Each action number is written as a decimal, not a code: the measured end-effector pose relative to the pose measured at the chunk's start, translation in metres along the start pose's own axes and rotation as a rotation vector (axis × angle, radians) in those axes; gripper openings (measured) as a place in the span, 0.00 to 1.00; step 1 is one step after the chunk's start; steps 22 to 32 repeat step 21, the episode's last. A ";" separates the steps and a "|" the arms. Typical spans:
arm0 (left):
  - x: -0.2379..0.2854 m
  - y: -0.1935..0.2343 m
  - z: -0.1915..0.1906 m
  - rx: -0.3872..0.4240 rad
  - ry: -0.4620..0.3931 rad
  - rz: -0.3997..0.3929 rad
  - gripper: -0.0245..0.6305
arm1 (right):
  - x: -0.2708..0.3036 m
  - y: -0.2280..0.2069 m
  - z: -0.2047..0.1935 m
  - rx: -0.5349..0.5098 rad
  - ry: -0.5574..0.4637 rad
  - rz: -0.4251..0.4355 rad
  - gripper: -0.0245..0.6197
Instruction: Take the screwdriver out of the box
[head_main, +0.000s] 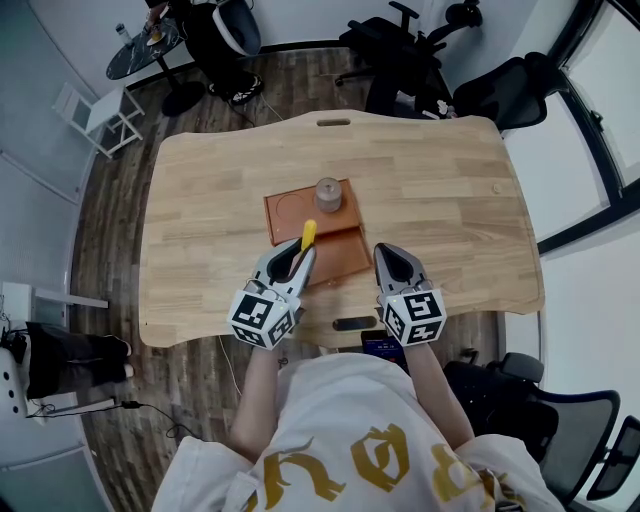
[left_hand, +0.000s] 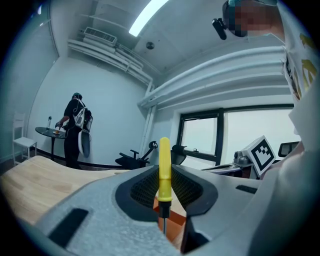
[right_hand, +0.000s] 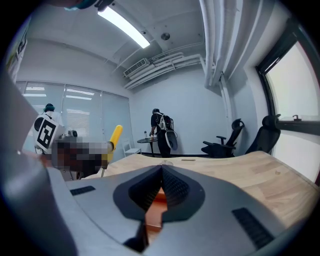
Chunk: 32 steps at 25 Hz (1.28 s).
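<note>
While clamped in the left claw (head_main: 298, 252), hangs over the near part of the box (head_main: 346, 258), above the wooden table (head_main: 210, 190). That is the screwdriver (left_hand: 164, 165).

Look of the tool: a long yellow handle, smooth, rounded at the top. Below that, a short black collar. Below that, a thin grey metal stick.

Stands almost straight up and down. Handle on top, metal stick pointing down at the box. Leans a little, with the top of the handle tipped toward the far side of the table. Tip hidden behind the claw, so cannot tell how close to the box.

Left jaws part way closed, pressing on the low end of the yellow handle from both sides. Most of the handle sticking up past the jaws.

Right claw (head_main: 397, 256) just beside the near right corner of the box. Jaws pressed together, with nothing between.

Box: flat, orange-brown, open, near the middle of the table. In the far part, a round grey thing (head_main: 328, 193), standing up, well apart from the screwdriver.
</note>
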<state>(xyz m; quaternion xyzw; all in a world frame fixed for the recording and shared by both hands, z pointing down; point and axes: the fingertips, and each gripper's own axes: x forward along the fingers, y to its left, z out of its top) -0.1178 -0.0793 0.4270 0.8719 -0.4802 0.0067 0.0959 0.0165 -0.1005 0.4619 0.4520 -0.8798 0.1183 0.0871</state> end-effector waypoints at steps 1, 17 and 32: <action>0.000 -0.001 0.000 -0.001 0.001 0.000 0.15 | -0.001 -0.001 0.000 0.001 0.000 -0.002 0.05; 0.008 -0.003 -0.011 0.046 0.060 -0.001 0.15 | -0.001 -0.002 -0.005 -0.003 0.015 -0.006 0.05; 0.012 -0.003 -0.017 0.046 0.073 -0.008 0.15 | 0.002 -0.005 -0.010 -0.001 0.024 -0.005 0.05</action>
